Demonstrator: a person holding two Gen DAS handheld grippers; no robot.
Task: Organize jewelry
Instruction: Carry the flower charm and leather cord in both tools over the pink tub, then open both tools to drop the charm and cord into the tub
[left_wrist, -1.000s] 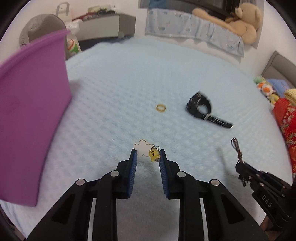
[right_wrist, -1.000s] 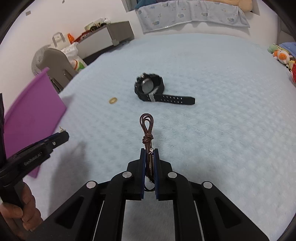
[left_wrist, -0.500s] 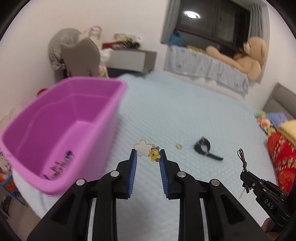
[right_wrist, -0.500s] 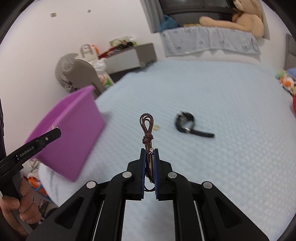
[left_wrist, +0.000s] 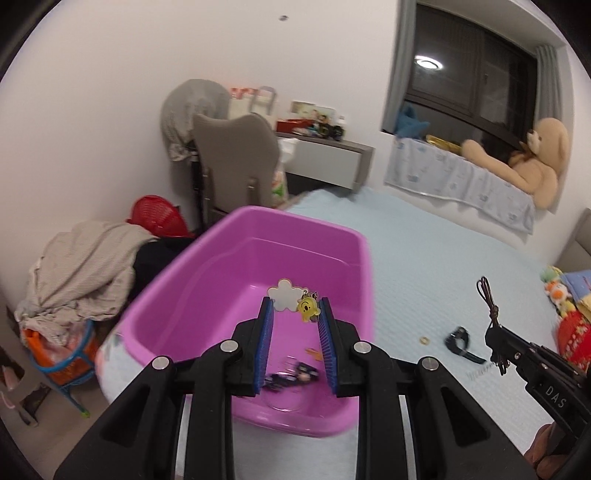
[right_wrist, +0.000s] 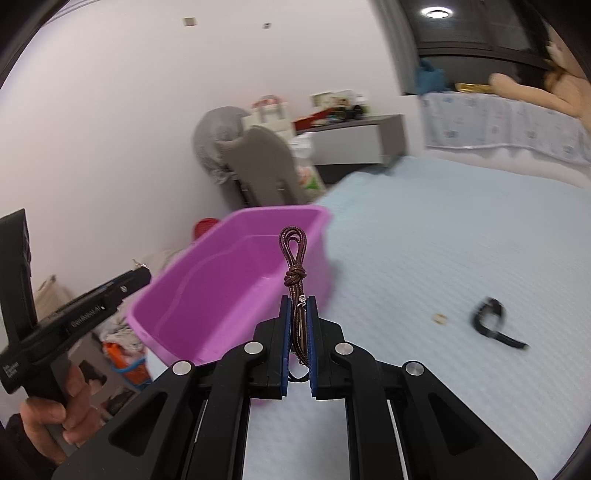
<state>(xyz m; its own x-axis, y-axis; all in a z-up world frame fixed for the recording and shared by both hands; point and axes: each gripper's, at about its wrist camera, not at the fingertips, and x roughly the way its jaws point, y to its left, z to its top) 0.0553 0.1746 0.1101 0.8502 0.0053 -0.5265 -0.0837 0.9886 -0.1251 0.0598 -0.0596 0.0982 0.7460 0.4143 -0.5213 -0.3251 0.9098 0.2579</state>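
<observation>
- My left gripper (left_wrist: 295, 314) sits with its pads set moderately apart, pinching a charm (left_wrist: 293, 302) at the tips: a white cloud piece joined to a yellow smiley, spanning pad to pad.
- Seen along the left fingers, the charm hangs directly over the open mouth of the purple tub (left_wrist: 207, 258). The tub's floor shows straight below and ahead, between the 2 pads.
- Small dark pieces (left_wrist: 295, 373) already lie on the tub floor, low between my left fingers; too blurred to name.
- My right gripper (right_wrist: 298, 325) is closed narrow on a brown cord (right_wrist: 293, 258). The cord's loop and knot stand up past the tips, its long axis running along the fingers.
- From the right wrist, the tub (right_wrist: 229, 266) lies ahead and slightly left. The loop overlaps the tub's far wall in the picture, but I judge the tips short of the near rim, over the bed (right_wrist: 461, 229).
- Judgement: the left is the nearer of the 2 to the drop point. It is already above the opening, so its release needs only the pads to part.
- Judgement: the right needs to carry forward and left across the rim before letting go, else the cord lands on the bedcover.
- Well off to the right on the bed remain 2 pieces, near each other: a gold ring (left_wrist: 424, 339) and a black watch (left_wrist: 460, 339).
</observation>
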